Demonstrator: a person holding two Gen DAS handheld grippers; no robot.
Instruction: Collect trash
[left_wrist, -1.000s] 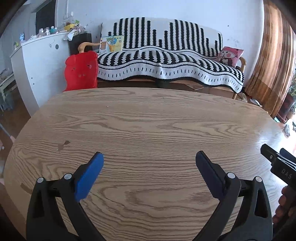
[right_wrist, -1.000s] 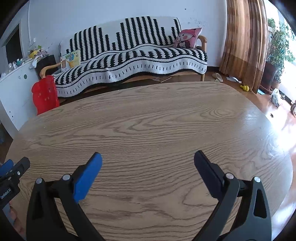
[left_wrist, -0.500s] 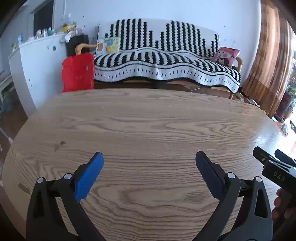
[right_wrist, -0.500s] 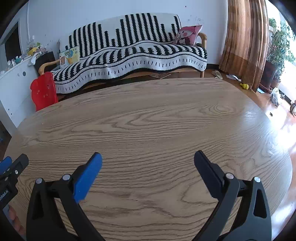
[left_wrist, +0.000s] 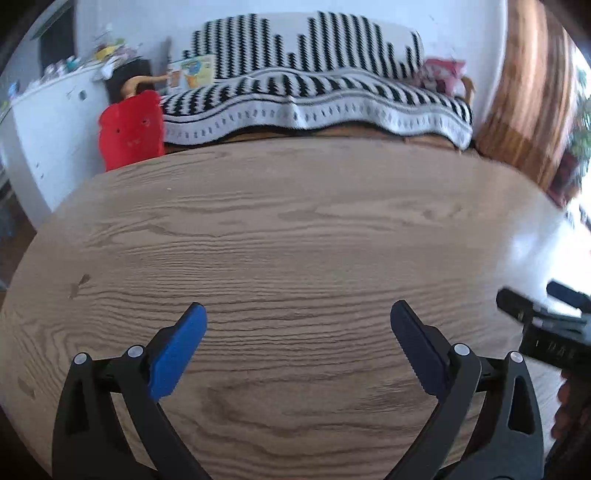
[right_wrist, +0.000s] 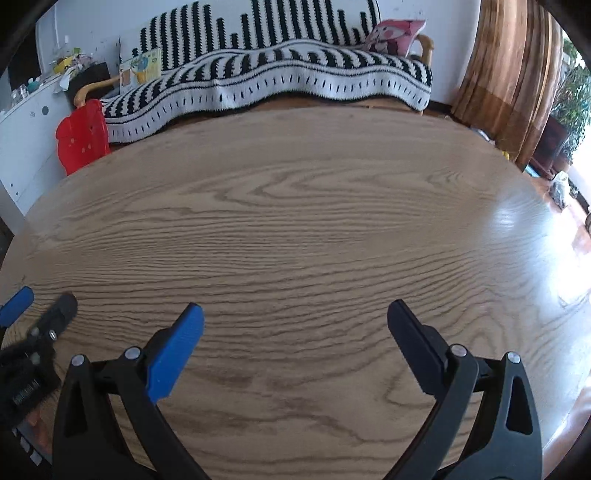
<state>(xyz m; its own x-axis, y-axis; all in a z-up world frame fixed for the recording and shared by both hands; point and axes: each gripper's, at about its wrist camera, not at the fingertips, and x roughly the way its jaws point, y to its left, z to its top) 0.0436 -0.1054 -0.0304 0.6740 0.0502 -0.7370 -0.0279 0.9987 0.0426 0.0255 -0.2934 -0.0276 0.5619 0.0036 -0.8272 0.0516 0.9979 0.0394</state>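
Observation:
No trash shows on the oval wooden table (left_wrist: 295, 236) in either view. My left gripper (left_wrist: 297, 317) hovers open over the near part of the table, blue pads wide apart with nothing between them. My right gripper (right_wrist: 294, 317) is open the same way above the table (right_wrist: 295, 229). In the left wrist view the right gripper (left_wrist: 543, 317) pokes in at the right edge, held by a hand. The left gripper (right_wrist: 33, 314) appears at the left edge of the right wrist view.
Beyond the table stands a sofa under a black-and-white striped blanket (left_wrist: 314, 96) with a pink cushion (right_wrist: 395, 33). A red plastic chair (left_wrist: 131, 129) sits left of it, by a white cabinet (left_wrist: 48, 122). Brown curtains (right_wrist: 513, 74) hang at the right.
Both grippers have moved forward and dipped lower over the table, so the sofa looks closer. The left wrist view is motion-blurred. Both stay open.

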